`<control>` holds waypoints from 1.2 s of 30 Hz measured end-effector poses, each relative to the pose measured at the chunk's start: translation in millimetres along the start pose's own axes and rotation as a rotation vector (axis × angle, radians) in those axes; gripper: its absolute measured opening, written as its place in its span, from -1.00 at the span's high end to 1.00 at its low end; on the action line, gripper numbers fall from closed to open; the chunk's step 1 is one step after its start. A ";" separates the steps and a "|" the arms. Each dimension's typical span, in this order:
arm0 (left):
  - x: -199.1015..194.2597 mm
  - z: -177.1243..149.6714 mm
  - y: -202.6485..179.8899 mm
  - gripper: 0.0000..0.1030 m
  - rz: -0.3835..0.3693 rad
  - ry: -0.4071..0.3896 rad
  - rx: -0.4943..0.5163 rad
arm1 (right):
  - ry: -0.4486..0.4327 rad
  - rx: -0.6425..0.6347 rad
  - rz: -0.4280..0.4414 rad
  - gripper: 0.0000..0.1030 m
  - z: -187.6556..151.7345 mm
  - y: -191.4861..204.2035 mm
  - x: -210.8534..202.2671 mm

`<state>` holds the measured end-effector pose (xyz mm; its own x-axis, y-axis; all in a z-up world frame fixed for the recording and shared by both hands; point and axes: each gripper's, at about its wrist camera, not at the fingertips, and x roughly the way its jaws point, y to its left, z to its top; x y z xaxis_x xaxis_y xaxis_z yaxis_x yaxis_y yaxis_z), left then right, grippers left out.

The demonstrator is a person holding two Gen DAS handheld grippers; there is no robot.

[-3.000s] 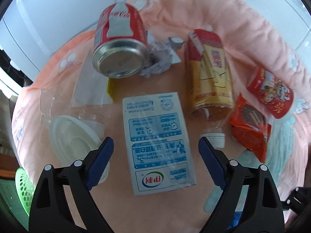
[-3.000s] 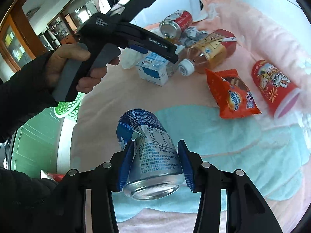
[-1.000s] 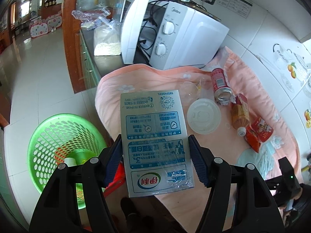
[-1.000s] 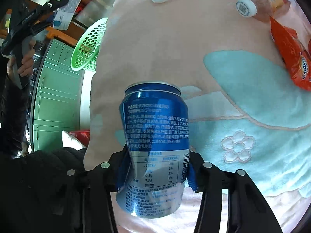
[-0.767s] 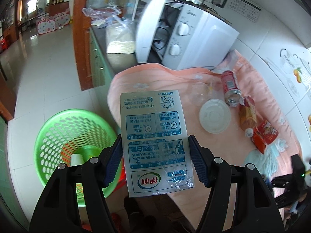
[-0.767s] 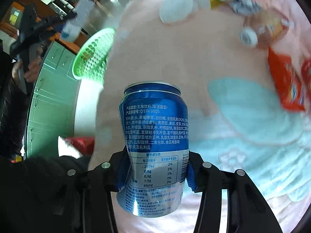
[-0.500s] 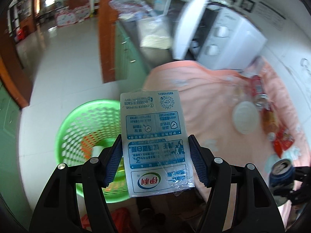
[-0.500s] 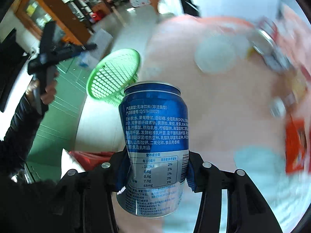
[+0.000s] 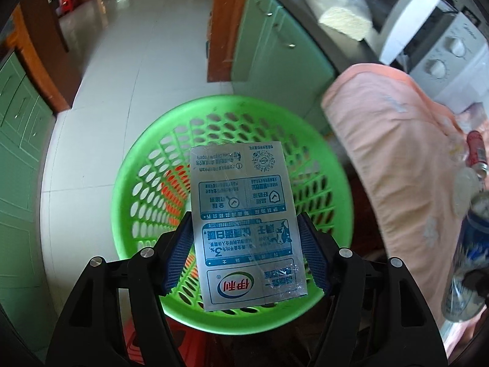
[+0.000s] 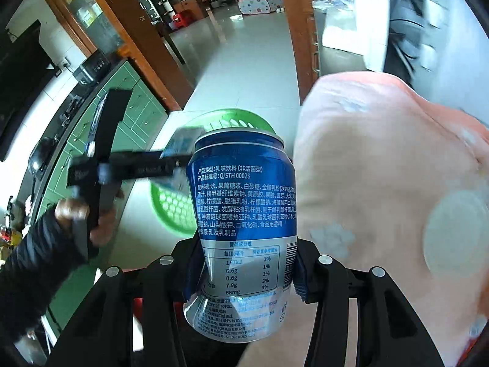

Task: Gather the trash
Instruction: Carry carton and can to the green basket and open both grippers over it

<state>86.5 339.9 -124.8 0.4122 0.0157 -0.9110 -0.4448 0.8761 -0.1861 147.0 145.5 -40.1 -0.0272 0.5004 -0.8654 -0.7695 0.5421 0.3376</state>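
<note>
Left wrist view: my left hand-held gripper [image 9: 246, 260] is clamped on the milk carton [image 9: 244, 226], one blue pad against each long edge in the lower centre of the frame. The carton stands up out of the jaws toward the centre of the frame, printed face to the camera, logo end nearest the pads. Directly behind it is the green basket [image 9: 336, 165] on the tiled floor [image 9: 122, 70]; the carton overlaps the basket's opening, held above it and not touching the rim. Something orange shows through the basket's mesh; I cannot tell what it is.

At the right of the frame a pink cloth [image 9: 397, 159] hangs over the table edge. A red can [image 9: 476, 153] lies on it at the far right.

Right wrist view: my right hand-held gripper [image 10: 244, 270] is clamped on the blue can [image 10: 244, 214], pads on its lower silver section at centre bottom. The can points up the frame, its rim overlapping the basket [image 10: 238, 119]. My left hand [image 10: 79, 217] and its gripper show blurred at middle left. A white lid [image 10: 455, 232] lies on the cloth at the right.
</note>
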 end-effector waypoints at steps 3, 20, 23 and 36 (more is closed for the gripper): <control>5.2 -2.3 10.7 -0.38 0.009 0.008 -0.025 | 0.002 0.017 0.021 0.09 18.7 3.5 20.7; -46.2 -5.2 55.5 -0.55 0.056 -0.094 -0.115 | 0.009 0.021 0.036 -0.11 64.9 38.0 109.3; -56.9 -4.5 56.5 -0.56 0.058 -0.118 -0.118 | -0.017 0.022 0.042 -0.27 64.4 42.3 104.6; -85.4 -2.2 -22.2 -0.57 -0.053 -0.189 0.025 | -0.178 0.071 -0.056 -0.45 -3.8 -1.6 -14.1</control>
<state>59.4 318.0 -43.7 0.5771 0.0575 -0.8147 -0.3995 0.8899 -0.2202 146.2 135.0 -29.8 0.1325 0.5759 -0.8067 -0.7194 0.6158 0.3215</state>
